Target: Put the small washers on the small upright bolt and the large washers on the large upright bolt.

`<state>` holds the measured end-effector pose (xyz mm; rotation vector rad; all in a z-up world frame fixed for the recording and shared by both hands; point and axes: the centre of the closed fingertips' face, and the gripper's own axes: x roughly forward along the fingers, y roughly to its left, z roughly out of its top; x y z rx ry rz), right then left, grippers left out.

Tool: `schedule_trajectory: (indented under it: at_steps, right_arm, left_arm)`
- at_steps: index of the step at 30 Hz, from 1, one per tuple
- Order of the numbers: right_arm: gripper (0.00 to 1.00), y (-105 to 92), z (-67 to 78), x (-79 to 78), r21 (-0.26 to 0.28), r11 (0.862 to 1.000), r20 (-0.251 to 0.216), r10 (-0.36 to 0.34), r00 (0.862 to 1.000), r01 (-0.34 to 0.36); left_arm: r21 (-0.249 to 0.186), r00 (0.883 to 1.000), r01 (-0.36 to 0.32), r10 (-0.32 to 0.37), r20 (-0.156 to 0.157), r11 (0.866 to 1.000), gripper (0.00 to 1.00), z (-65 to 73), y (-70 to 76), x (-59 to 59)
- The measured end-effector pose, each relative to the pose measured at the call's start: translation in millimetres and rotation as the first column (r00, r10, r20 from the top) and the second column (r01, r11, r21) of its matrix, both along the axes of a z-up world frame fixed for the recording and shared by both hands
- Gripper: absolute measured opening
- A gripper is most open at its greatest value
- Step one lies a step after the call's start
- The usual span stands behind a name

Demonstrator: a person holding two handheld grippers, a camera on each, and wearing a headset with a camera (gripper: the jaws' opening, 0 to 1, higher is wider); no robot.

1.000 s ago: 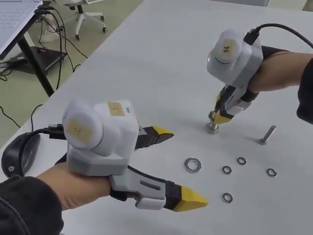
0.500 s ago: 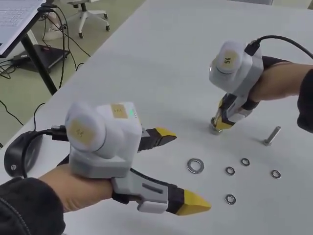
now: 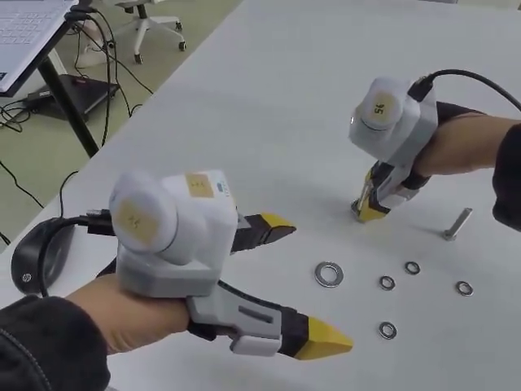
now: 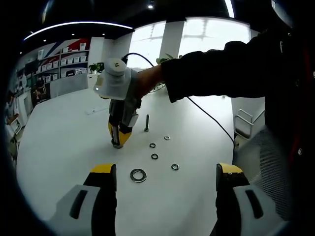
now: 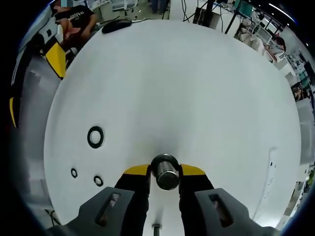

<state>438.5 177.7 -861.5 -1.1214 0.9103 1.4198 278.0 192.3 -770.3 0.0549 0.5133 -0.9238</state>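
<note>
Pinching the large bolt (image 5: 165,176) upright on the desk (image 3: 244,122) with the right tongs (image 3: 368,210), hovering the left tongs (image 4: 166,168) spread wide near the large washer (image 3: 329,274), flat beside four small washers (image 3: 387,283), likely light, stiff, slick, best nipped across the rim.

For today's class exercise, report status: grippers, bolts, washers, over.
Right gripper shut on large bolt. Left gripper open, empty. Large washer, small washers loose on table. Small bolt upright, unobstructed.
</note>
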Motion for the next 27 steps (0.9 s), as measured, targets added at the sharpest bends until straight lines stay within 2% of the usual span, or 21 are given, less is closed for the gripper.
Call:
schedule_trajectory:
  at_steps: [12, 21, 23, 25, 27]
  right_arm:
    - [0.24, 2.0, -1.9, 3.2, 0.021, 1.0, -0.012, -0.018, 1.0, 0.018]
    - [0.32, 2.5, 2.2, 2.0, 0.05, 0.998, -0.036, -0.045, 0.998, 0.047]
    - [0.34, 1.1, 4.3, 3.4, 0.059, 0.997, -0.029, -0.05, 0.998, 0.052]
    - [0.38, -0.2, 7.0, 0.1, 0.069, 0.995, -0.054, -0.064, 0.996, 0.068]
    - [0.42, -3.2, 9.1, 1.6, 0.082, 0.994, -0.047, -0.075, 0.996, 0.078]
  left_arm:
    - [0.001, 1.0, -0.001, 0.001, -0.002, 1.0, 0.83, -0.8, 1.2, 0.2]
    - [-0.002, 1.0, 0.0, 0.0, -0.004, 1.0, 0.83, -0.4, 0.2, 1.0]
    - [-0.006, 1.0, -0.001, 0.001, -0.004, 1.0, 0.83, 0.6, -0.1, 1.3]
    - [-0.011, 1.0, -0.001, 0.001, -0.003, 1.0, 0.83, 1.4, -0.5, 1.6]
    - [-0.01, 1.0, 0.001, -0.001, -0.001, 1.0, 0.83, 2.4, -1.2, 1.6]
